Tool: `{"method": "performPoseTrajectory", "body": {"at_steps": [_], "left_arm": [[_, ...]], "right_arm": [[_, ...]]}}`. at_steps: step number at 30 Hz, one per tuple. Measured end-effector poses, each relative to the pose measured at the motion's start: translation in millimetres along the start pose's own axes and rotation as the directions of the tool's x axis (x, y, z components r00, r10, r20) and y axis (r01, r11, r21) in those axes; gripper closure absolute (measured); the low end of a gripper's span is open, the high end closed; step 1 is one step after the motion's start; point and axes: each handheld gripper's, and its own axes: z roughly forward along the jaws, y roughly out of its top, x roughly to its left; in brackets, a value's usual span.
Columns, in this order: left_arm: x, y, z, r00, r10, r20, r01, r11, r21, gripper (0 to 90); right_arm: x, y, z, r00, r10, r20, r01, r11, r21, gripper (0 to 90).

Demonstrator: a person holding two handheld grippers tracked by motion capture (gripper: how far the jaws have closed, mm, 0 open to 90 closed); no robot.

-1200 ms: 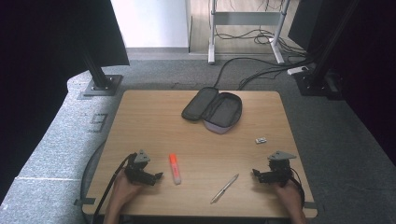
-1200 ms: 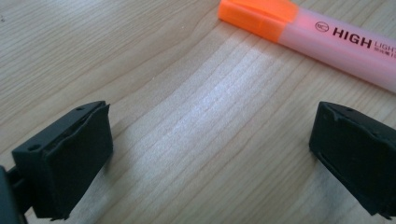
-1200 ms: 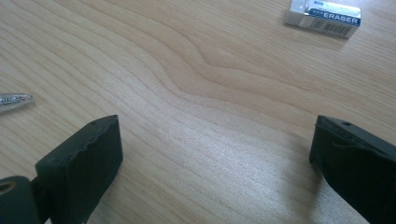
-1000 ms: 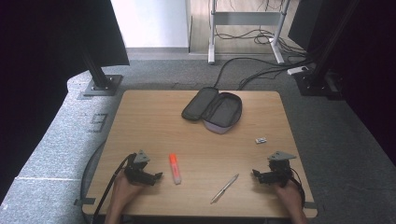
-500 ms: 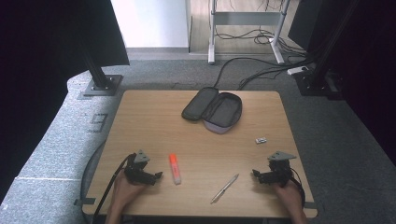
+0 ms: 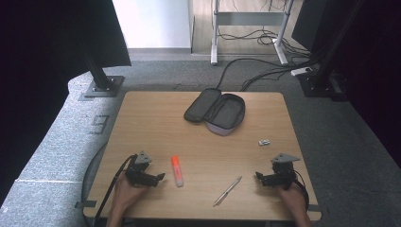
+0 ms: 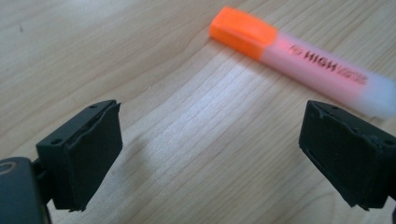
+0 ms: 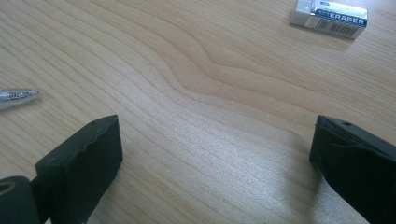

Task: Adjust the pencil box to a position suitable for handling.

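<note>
- Step in hand: approach. The left gripper (image 6: 158, 177) rests low on the desk (image 6: 156, 123), aimed at the orange highlighter (image 6: 177, 171), which lies flat just beside its tip.
- In the left gripper view the highlighter (image 7: 299, 63) lies ahead of the jaws and toward the right one, cap end farther left, not yet between them.
- Left jaws: spread wide with bare wood between them. They have just been closing slightly, with nothing in the gap.
- The right gripper (image 6: 259, 177) sits near the desk's right front corner. Its jaws are spread, pinching nothing.
- Near the right gripper: a pen (image 6: 227, 190) lies at a slant between the two hands, and a small eraser (image 6: 264, 142) lies farther back. The right gripper view shows the pen tip (image 8: 16, 97) and the eraser (image 8: 329, 16).
- An open pencil case (image 6: 222, 112) lies at the back middle of the desk, well apart from both hands.
- Next move, as judged: advance the left gripper until the highlighter barrel sits squarely across the gap, then close. The barrel lies at an angle to the jaws, so a turn of the hand is likely needed first.
- Risk: closing early could nudge the highlighter away.
</note>
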Motion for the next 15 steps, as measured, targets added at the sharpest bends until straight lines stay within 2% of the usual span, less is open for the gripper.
{"method": "performPoseTrajectory", "body": {"at_steps": [15], "left_arm": [[-17.0, 21.3, -7.2, 0.9983, 0.039, 0.042, -0.038, 0.9989, -0.026, 11.7]], "right_arm": [[0.0, 0.0, 0.0, 1.0, 0.0, 0.0, 0.0, 1.0, 0.0, 2.3]]}}
